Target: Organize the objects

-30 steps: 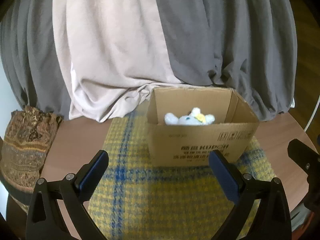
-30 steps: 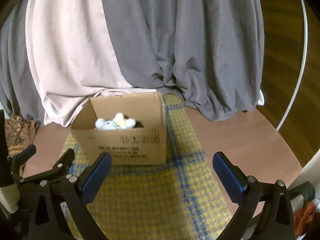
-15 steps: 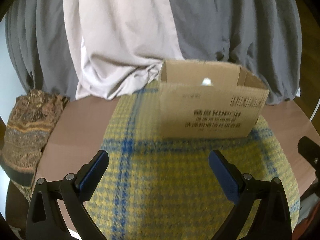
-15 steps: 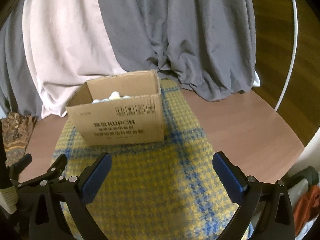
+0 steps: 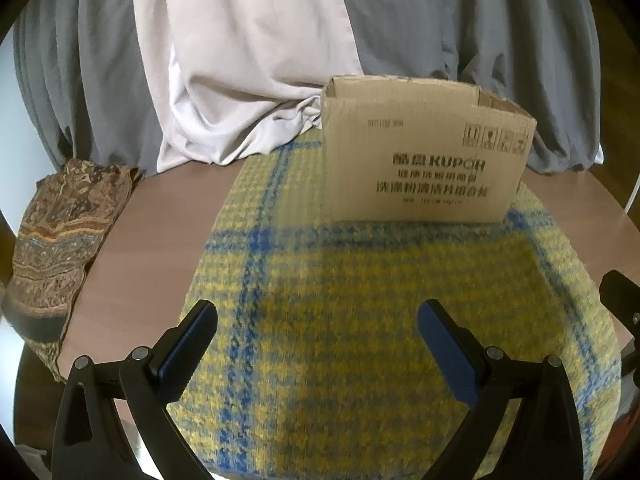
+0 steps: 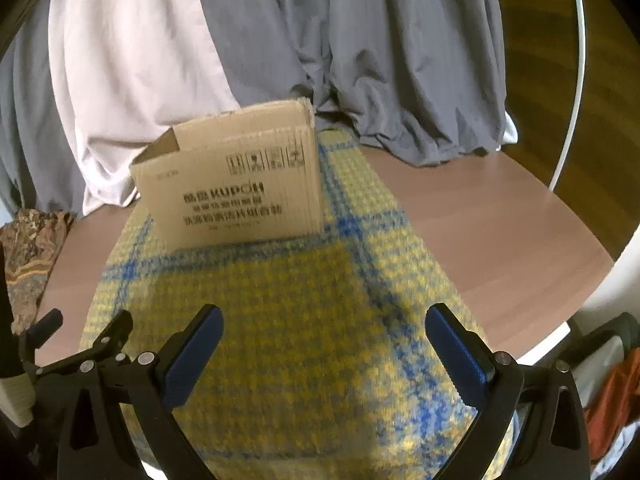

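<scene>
The cardboard box (image 5: 424, 160) stood upright at the far end of the yellow-and-blue plaid cloth (image 5: 360, 320), its printed front wall facing both cameras. From this low angle its inside was hidden — only the top rim and a sliver of the far wall showed. Much of the small print was too blurred to read. The left gripper (image 5: 318, 344) hung above the near part of the cloth, jaws spread wide, holding nothing. The right gripper (image 6: 324, 344) was the same — wide open and empty. A patterned brown fabric (image 5: 60, 232) lay at the table's (image 5: 160, 216) left edge, partly cut off by the frame.
</scene>
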A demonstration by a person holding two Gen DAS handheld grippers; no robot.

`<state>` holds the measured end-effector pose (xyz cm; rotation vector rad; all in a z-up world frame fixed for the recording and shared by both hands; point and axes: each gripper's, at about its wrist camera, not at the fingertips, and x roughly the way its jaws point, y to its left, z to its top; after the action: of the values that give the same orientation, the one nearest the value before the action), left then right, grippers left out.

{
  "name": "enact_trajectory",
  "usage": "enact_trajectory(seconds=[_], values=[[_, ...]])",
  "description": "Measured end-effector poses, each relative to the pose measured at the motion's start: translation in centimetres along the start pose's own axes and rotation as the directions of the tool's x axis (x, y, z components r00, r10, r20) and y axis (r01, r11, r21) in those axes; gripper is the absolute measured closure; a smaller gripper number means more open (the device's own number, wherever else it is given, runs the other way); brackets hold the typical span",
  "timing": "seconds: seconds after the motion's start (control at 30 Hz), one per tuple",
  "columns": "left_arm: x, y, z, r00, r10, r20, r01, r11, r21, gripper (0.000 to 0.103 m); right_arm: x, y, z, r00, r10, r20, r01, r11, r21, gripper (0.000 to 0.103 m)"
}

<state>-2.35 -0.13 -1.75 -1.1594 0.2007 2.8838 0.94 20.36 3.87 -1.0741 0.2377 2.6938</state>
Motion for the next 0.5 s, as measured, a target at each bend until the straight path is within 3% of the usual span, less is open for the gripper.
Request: enact_trajectory(seconds=[0.5], values=[[-0.3, 0.6, -3.8, 0.999, 0.037, -0.027, -0.038, 0.999, -0.032, 0.001, 0.6, 0.1, -3.2, 0.999, 0.016, -0.044, -0.017, 0.999, -0.032, 0.001]])
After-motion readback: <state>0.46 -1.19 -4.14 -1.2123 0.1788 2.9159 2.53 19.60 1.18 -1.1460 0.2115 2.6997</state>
